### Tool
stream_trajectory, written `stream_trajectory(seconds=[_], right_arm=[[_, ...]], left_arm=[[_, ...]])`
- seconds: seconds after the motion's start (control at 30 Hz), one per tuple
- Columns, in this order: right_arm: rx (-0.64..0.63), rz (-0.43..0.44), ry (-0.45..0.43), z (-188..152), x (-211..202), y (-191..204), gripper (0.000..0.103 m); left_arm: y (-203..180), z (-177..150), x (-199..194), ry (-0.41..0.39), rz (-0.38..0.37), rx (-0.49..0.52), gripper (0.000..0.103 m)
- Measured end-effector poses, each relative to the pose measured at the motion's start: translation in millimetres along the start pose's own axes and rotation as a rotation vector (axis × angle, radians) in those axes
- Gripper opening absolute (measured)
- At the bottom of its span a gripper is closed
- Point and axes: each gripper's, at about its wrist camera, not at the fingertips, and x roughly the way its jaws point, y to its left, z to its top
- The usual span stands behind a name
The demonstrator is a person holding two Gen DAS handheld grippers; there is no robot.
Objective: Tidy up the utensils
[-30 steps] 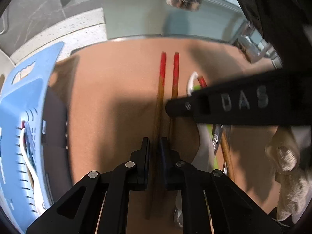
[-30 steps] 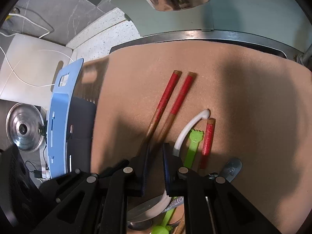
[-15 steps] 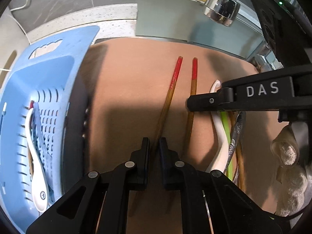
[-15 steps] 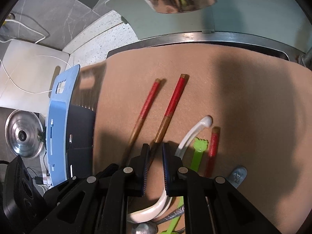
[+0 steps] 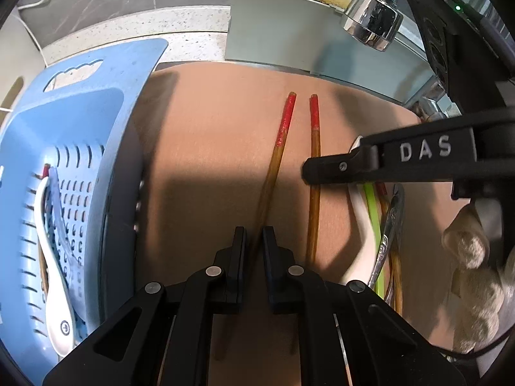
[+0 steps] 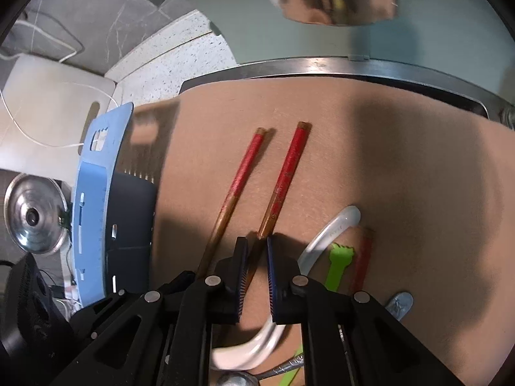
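You've got a tan mat [image 5: 206, 135] spread over the counter [image 5: 193, 45], and that's where pretty much everything sits. Off to the left edge of it is the blue slotted basket [image 5: 96, 148], tilted up, with a white spoon [image 5: 54, 289] already lying inside.

Your left gripper [image 5: 254, 241] has its jaws pinched onto the left chopstick [image 5: 283, 128]; the stick runs right up between the pads, red end pointing away from you. Your right gripper [image 6: 257, 251] is doing the same to the right chopstick [image 6: 289, 167], jaws nearly together with the brown shaft caught between them. The two sticks lie close together and fan slightly apart toward the red tips.

Just to the right of the sticks is the leftover pile: a second white spoon [image 6: 334, 228], curved, a green utensil [image 6: 338, 267] beside it, another red-ended stick [image 6: 362, 257] next to that, and a metal spoon [image 5: 391, 222] at the edge, all touching or overlapping.

A chrome tap head [image 5: 373, 22] hangs over the far side.
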Motion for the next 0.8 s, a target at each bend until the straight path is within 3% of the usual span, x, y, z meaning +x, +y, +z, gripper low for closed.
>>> stream_trajectory(seconds=[0.1,0.3,0.67,0.8], right_arm=[[0.037,0.027,-0.004,2,1,-3,0.012],[-0.021,-0.021,-0.039,-2,1,7,0.01],[0.084,0.124,-0.075,-24,-9,-17,0.007],[0.101,0.133,-0.074,-28,-6,-20,0.007]], left_arm=[[1,2,1,-0.003,-0.002,-0.018,0.009],[2,2,1,-0.05,-0.019,-0.057,0.009],[11,-15,-16,-0.083,-0.097,-0.144,0.005],[0,-14,-6,-0.041,-0.051,-0.084,0.006]])
